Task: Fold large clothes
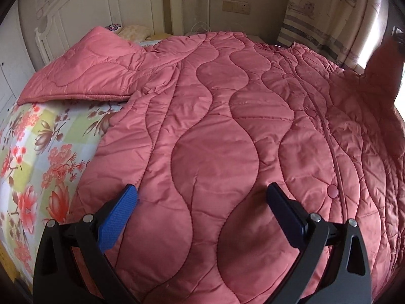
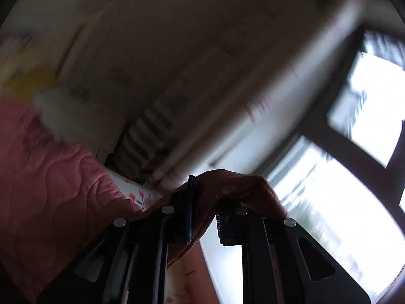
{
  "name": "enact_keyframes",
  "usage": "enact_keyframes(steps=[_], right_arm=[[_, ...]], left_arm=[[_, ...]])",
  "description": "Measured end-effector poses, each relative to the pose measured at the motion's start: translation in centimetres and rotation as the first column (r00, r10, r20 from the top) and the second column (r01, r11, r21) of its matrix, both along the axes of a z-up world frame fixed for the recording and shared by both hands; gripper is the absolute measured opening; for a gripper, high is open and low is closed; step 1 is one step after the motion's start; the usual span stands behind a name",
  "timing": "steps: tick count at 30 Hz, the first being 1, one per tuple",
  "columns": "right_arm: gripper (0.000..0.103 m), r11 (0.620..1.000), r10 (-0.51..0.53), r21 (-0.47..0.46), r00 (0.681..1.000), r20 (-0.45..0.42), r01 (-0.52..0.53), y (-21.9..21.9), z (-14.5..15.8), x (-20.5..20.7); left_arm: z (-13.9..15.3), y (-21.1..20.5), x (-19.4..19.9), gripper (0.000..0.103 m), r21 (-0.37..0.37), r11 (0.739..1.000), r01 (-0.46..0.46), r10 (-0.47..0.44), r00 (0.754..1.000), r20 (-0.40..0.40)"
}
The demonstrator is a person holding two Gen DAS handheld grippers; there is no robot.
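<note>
A large pink quilted coat [image 1: 227,126] lies spread flat on the bed, front up, with round snap buttons [image 1: 332,190] down its closure. Its one sleeve [image 1: 83,73] stretches out to the far left. My left gripper [image 1: 202,195] hovers open just above the coat's near part, with nothing between its blue pads. At the right edge a corner of the coat [image 1: 384,63] is lifted off the bed. In the blurred right wrist view my right gripper [image 2: 206,202] is shut on a bunched fold of pink fabric [image 2: 235,182], held up in front of the window.
A floral bedsheet [image 1: 38,152] shows to the left of the coat, where the bed's edge drops away. A white headboard [image 1: 101,5] and pillows stand at the far end. A curtain [image 1: 329,12] and a bright window [image 2: 329,202] are on the right.
</note>
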State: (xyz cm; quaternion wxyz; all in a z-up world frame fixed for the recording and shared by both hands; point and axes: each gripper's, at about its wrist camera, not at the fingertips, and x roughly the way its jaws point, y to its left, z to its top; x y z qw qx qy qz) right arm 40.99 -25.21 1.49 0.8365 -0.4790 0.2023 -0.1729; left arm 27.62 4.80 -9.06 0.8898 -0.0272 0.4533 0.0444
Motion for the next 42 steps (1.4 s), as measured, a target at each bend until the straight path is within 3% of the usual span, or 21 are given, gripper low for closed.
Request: enact_keyframes(steps=[1, 3, 4, 6, 10, 14, 18, 24, 25, 27, 29, 30, 31, 32, 33, 35, 37, 40, 42], right_arm=[[0.015, 0.988, 0.059, -0.137, 0.995, -0.079, -0.069, 2.8, -2.6, -0.2], [0.014, 0.903, 0.119, -0.377, 0.964, -0.237, -0.204, 6.2, -8.9, -1.4], [0.014, 0.865, 0.118, -0.441, 0.951, -0.287, -0.241, 6.6, -10.9, -1.9], [0.013, 0.770, 0.094, -0.557, 0.919, -0.382, -0.310, 6.8, -15.1, -3.1], [0.013, 0.674, 0.069, -0.637, 0.890, -0.451, -0.375, 5.9, -18.2, -4.9], [0.014, 0.664, 0.046, -0.668, 0.910, -0.411, -0.335, 4.8, -18.2, -4.6], [0.014, 0.655, 0.026, -0.703, 0.938, -0.346, -0.278, 3.2, -18.4, -3.2], [0.017, 0.719, 0.049, -0.632, 0.929, -0.368, -0.288, 1.8, -18.4, -3.7], [0.018, 0.753, 0.071, -0.587, 0.923, -0.378, -0.298, 1.8, -17.6, -4.3], [0.031, 0.821, 0.108, -0.481, 0.911, -0.398, -0.308, 2.3, -16.0, -5.7], [0.064, 0.904, 0.154, -0.302, 0.890, -0.429, -0.302, 2.8, -13.5, -7.7], [0.067, 0.935, 0.191, -0.185, 0.869, -0.457, -0.302, 2.6, -11.9, -8.2], [0.067, 0.957, 0.251, -0.010, 0.847, -0.468, -0.289, 2.2, -9.6, -8.8], [0.067, 0.955, 0.296, 0.140, 0.839, -0.457, -0.261, 1.5, -7.7, -8.8], [0.067, 0.928, 0.332, 0.310, 0.839, -0.431, -0.209, 0.5, -5.5, -8.1], [0.067, 0.837, 0.350, 0.537, 0.859, -0.375, -0.106, -1.6, -2.7, -6.2], [0.068, 0.674, 0.339, 0.739, 0.881, -0.329, 0.017, -3.8, -0.7, -3.0], [0.069, 0.465, 0.329, 0.865, 0.871, -0.366, 0.188, -5.8, -0.8, 1.6], [0.069, 0.420, 0.267, 0.869, 0.879, -0.394, 0.262, -7.0, -1.4, 4.1]], left_arm=[[0.0, 0.2, -0.1, 0.101, -0.006, 1.000, -0.005, 0.005, 1.000, -0.004], [0.1, 1.0, -0.2, 0.101, -0.023, 1.000, -0.017, 0.017, 1.000, -0.013], [0.3, 1.6, -0.3, 0.101, -0.028, 0.999, -0.021, 0.021, 1.000, -0.011], [1.0, 2.2, -0.5, 0.101, -0.013, 0.999, -0.031, 0.031, 1.000, 0.003], [4.1, 3.8, 0.3, 0.101, 0.060, 0.996, -0.068, 0.062, 0.994, 0.091], [7.8, 4.6, 1.7, 0.101, 0.086, 0.992, -0.096, 0.080, 0.981, 0.178], [9.6, 4.2, 4.1, 0.101, 0.090, 0.991, -0.099, 0.079, 0.976, 0.205], [9.8, 1.7, 11.6, 0.101, 0.132, 0.990, -0.052, 0.026, 0.981, 0.191], [9.6, 1.4, 13.2, 0.101, 0.136, 0.989, -0.050, 0.025, 0.984, 0.178], [9.0, 1.2, 15.9, 0.101, 0.112, 0.993, -0.043, 0.026, 0.988, 0.150], [8.3, 1.2, 18.2, 0.101, 0.092, 0.995, -0.037, 0.025, 0.990, 0.136], [8.0, 0.9, 19.1, 0.101, 0.105, 0.993, -0.047, 0.033, 0.991, 0.132], [7.7, 0.6, 20.2, 0.101, 0.114, 0.993, -0.043, 0.028, 0.991, 0.131], [7.2, 0.3, 21.0, 0.101, 0.118, 0.992, -0.038, 0.021, 0.990, 0.138], [6.9, -0.1, 21.7, 0.101, 0.129, 0.991, -0.041, 0.021, 0.989, 0.148], [6.2, -0.7, 23.2, 0.101, 0.153, 0.987, -0.046, 0.021, 0.987, 0.161], [5.3, -0.9, 24.7, 0.101, 0.147, 0.988, -0.049, 0.028, 0.989, 0.142], [3.4, -1.2, 26.7, 0.101, 0.140, 0.988, -0.062, 0.051, 0.995, 0.080], [2.2, -1.3, 27.2, 0.101, 0.169, 0.984, -0.063, 0.058, 0.998, 0.036]])
